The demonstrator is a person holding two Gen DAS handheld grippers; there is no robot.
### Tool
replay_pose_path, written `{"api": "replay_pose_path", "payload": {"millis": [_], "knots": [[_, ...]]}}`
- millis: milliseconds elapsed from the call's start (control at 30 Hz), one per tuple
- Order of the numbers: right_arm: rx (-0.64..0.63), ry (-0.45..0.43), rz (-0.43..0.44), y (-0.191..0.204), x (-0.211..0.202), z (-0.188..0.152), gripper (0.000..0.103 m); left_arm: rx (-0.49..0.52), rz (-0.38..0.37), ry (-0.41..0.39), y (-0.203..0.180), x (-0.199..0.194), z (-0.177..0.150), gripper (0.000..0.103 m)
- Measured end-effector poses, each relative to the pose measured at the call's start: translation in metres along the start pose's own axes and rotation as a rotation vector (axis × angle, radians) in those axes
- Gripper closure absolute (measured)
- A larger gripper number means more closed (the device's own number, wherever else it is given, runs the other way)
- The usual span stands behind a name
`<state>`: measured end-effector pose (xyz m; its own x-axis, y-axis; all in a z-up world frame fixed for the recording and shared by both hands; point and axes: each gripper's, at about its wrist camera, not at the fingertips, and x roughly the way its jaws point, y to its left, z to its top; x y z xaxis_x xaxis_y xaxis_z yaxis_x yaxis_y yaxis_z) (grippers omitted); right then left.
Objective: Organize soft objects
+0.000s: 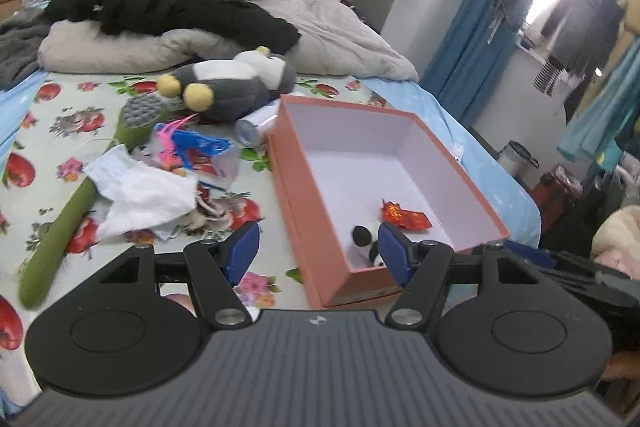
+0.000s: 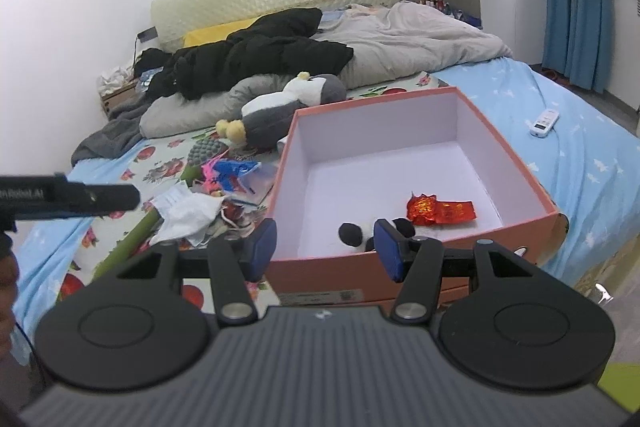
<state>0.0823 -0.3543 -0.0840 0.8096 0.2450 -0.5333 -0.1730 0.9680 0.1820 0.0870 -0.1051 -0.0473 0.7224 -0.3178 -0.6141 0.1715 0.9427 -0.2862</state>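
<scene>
Little could be read. In the right wrist view, at nine o'clock, white letters on the black body of the left gripper (image 2: 70, 197) ended in "Robot.AI"; the letters before that were cut off at the frame edge. At six o'clock on the near wall of the pink box (image 2: 400, 267), a pale label (image 2: 320, 296) carried print too small to make out. The red foil wrapper (image 2: 440, 211) inside showed gold marks, illegible.

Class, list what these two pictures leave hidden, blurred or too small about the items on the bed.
- Small black-and-white panda plush: both views, body behind the blue fingertips.
- Long green padded stick: middle under white cloth.
- White remote control: right view, display too small to read.
</scene>
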Motion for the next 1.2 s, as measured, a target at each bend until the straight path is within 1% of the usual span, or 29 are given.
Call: {"api": "replay_pose_path", "payload": {"millis": [67,200,400,500,567,633,800,900,967,1067,1200], "knots": [[-0.009,0.001,0.000,0.009,0.000,-0.002,0.046,-0.020,0.002,-0.002,0.014,-0.006,0.002,0.032],[-0.017,0.007,0.026,0.028,0.000,-0.005,0.046,-0.001,0.021,-0.020,0.030,-0.020,-0.001,0.032],[-0.077,0.007,0.091,0.066,-0.001,-0.006,0.046,-0.046,0.029,-0.057,0.055,-0.044,-0.013,0.032],[-0.074,0.024,0.134,0.080,0.001,-0.008,0.046,-0.078,0.048,-0.074,0.067,-0.056,-0.022,0.032],[-0.085,0.039,0.176,0.087,0.004,-0.010,0.046,-0.080,0.073,-0.085,0.072,-0.065,-0.031,0.032],[-0.122,0.051,0.198,0.093,0.010,-0.013,0.046,-0.092,0.119,-0.096,0.077,-0.073,-0.041,0.032],[-0.149,0.158,0.239,0.097,0.042,-0.024,0.046,-0.177,0.197,-0.127,0.099,-0.084,-0.060,0.032],[-0.158,0.178,0.246,0.099,0.059,-0.026,0.046,-0.218,0.230,-0.126,0.114,-0.078,-0.063,0.032],[-0.165,0.178,0.246,0.102,0.070,-0.027,0.046,-0.240,0.236,-0.119,0.123,-0.069,-0.062,0.032],[-0.175,0.183,0.232,0.106,0.089,-0.027,0.046,-0.260,0.237,-0.097,0.134,-0.046,-0.059,0.032],[-0.183,0.197,0.252,0.114,0.119,-0.028,0.047,-0.274,0.214,-0.073,0.150,-0.011,-0.053,0.032]]}}
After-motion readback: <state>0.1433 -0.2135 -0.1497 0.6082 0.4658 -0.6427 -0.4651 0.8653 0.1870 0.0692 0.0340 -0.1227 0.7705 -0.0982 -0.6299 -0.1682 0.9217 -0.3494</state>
